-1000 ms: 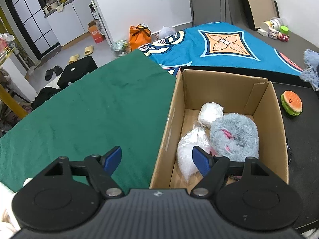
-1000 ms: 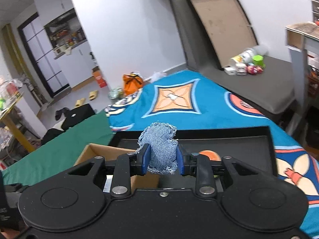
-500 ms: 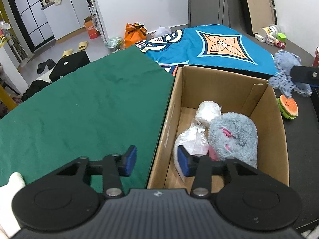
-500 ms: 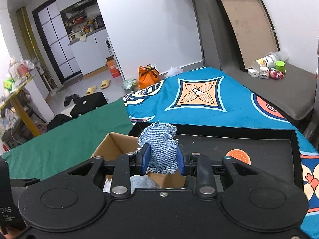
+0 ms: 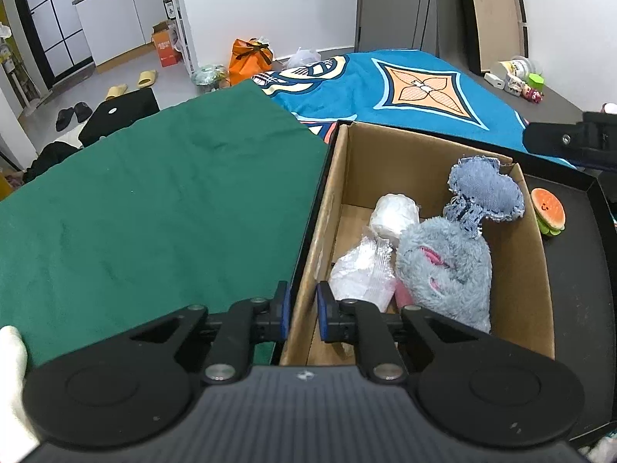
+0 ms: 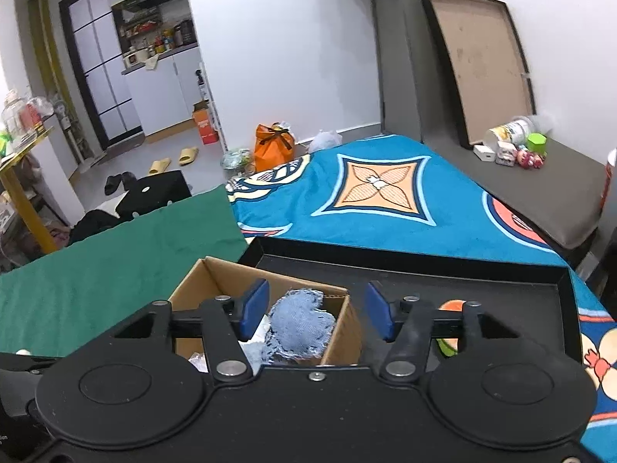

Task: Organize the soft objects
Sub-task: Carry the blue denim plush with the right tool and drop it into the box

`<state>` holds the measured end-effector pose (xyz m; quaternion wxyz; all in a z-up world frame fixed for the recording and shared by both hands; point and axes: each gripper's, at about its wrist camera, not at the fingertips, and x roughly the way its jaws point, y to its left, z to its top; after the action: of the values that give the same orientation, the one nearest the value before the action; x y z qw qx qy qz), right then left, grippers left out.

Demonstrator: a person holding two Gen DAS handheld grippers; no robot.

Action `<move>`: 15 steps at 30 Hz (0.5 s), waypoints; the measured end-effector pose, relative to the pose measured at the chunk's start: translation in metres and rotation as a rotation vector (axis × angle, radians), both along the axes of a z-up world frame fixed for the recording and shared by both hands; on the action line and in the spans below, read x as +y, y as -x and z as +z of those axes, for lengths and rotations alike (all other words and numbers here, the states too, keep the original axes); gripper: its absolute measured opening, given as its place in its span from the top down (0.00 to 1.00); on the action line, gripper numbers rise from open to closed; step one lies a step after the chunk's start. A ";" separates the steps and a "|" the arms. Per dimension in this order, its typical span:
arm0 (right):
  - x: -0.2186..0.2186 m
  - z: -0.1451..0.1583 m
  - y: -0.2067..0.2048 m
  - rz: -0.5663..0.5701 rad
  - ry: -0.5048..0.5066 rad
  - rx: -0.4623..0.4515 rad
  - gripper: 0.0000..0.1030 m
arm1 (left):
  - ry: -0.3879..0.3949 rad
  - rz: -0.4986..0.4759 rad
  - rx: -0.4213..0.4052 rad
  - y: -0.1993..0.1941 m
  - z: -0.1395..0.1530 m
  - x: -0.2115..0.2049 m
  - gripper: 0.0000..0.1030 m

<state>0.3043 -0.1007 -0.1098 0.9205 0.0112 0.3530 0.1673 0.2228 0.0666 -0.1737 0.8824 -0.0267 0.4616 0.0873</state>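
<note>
Frayed blue denim plush (image 6: pixel 299 324) lies in the brown cardboard box (image 6: pixel 343 332), below the spread, empty right tongs (image 6: pixel 315 314); left tongs (image 5: pixel 300 310) clamp the box's left wall

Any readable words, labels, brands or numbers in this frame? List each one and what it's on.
No text reads for certain.
Orange carton: print blurred.
Canister: label too small.
Box: no readable print.
Left gripper: small emblem on its body, no legible letters.
Burger toy: a smiley face, no words.
</note>
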 end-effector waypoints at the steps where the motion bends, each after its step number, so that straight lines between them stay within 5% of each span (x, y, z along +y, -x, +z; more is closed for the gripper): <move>1: -0.003 0.000 0.000 -0.013 -0.004 0.005 0.46 | 0.002 -0.001 -0.001 0.000 0.000 0.001 0.87; 15: -0.038 -0.010 0.000 -0.100 -0.073 0.099 0.46 | -0.012 0.000 -0.005 0.003 0.005 -0.001 0.88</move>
<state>0.3045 -0.1386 -0.1200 0.9080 0.0705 0.3910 0.1328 0.2193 0.0659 -0.1688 0.8836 -0.0216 0.4590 0.0901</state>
